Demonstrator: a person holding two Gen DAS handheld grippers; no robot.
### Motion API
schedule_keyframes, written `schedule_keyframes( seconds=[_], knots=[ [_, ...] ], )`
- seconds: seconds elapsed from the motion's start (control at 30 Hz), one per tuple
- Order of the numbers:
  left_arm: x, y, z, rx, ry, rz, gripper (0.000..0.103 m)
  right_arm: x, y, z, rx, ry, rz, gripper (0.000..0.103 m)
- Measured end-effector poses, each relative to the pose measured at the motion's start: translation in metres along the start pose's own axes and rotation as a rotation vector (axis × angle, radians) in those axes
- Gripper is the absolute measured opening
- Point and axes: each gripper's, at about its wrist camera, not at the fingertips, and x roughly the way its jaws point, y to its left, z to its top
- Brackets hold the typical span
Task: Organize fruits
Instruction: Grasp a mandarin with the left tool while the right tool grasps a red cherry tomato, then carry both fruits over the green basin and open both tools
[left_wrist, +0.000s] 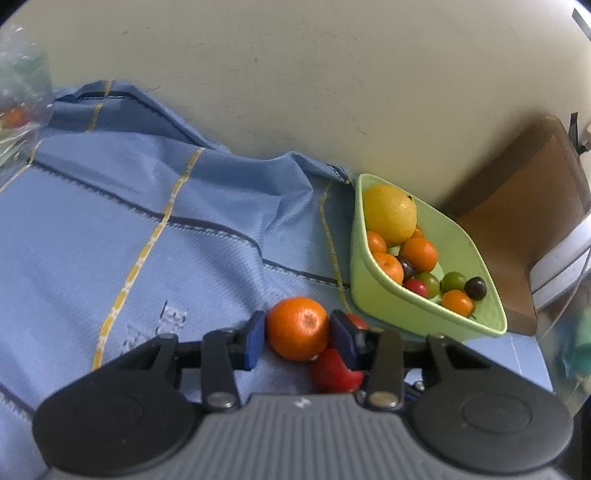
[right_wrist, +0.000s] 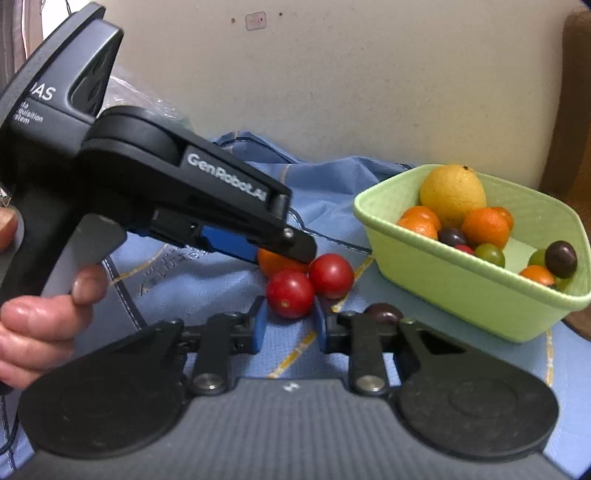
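Our left tongs are clamped on a small orange — both blue pads press its sides, just above the blue cloth that covers the table. From the right wrist view we see the same tool from the side, its tip over that orange, of which only a sliver shows under the black finger.

Our right tongs are spread, with a red tomato sitting between the blue pads; we cannot tell whether either pad touches it. A second red tomato lies touching the first, just behind it, and a dark plum-coloured fruit peeks out beside the right finger.

The green basket stands on the cloth to the right, near the wall. Inside we see a large yellow citrus at the back, several small oranges in front of it, and green, dark and red small fruits nearer the front. A brown board leans behind the basket.
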Motion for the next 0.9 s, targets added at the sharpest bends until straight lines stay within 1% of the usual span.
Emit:
schedule_keyframes(
  seconds=[0.1,0.2,0.33,0.43,0.47,0.57,0.63,0.7,0.8,0.9],
  knots=[
    [-0.012,-0.002,-0.007,0.006,-0.007,0.007,0.038,-0.007,0.001,-0.004,-0.001,-0.006,0.013,0.029],
    [-0.027,-0.002,-0.017,-0.012,0.002,-0.027,0.038,-0.023,0.001,-0.012,-0.002,-0.008,0.029,0.029],
    [-0.039,-0.011,-0.034,-0.006,0.042,-0.072,0.038,-0.045,-0.003,-0.028,0.014,-0.011,0.038,0.029],
    [-0.046,-0.027,-0.033,0.02,0.033,-0.111,0.038,-0.066,-0.013,-0.033,0.043,-0.057,0.017,0.029],
    [-0.049,-0.036,-0.028,0.034,0.018,-0.121,0.038,-0.073,-0.019,-0.032,0.051,-0.086,0.0,0.029],
    [-0.049,-0.061,-0.012,0.074,-0.02,-0.143,0.038,-0.092,-0.038,-0.025,0.079,-0.185,-0.093,0.029],
    [-0.044,-0.079,0.0,0.102,-0.041,-0.151,0.038,-0.099,-0.057,-0.016,0.136,-0.238,-0.13,0.029],
    [-0.032,-0.096,0.011,0.13,-0.056,-0.144,0.038,-0.098,-0.071,-0.008,0.147,-0.274,-0.172,0.029],
    [-0.008,-0.109,0.025,0.135,-0.053,-0.122,0.039,-0.085,-0.086,0.004,0.134,-0.276,-0.213,0.029],
    [0.016,-0.114,0.029,0.127,-0.028,-0.096,0.039,-0.066,-0.095,0.01,0.098,-0.249,-0.255,0.03]
  ],
)
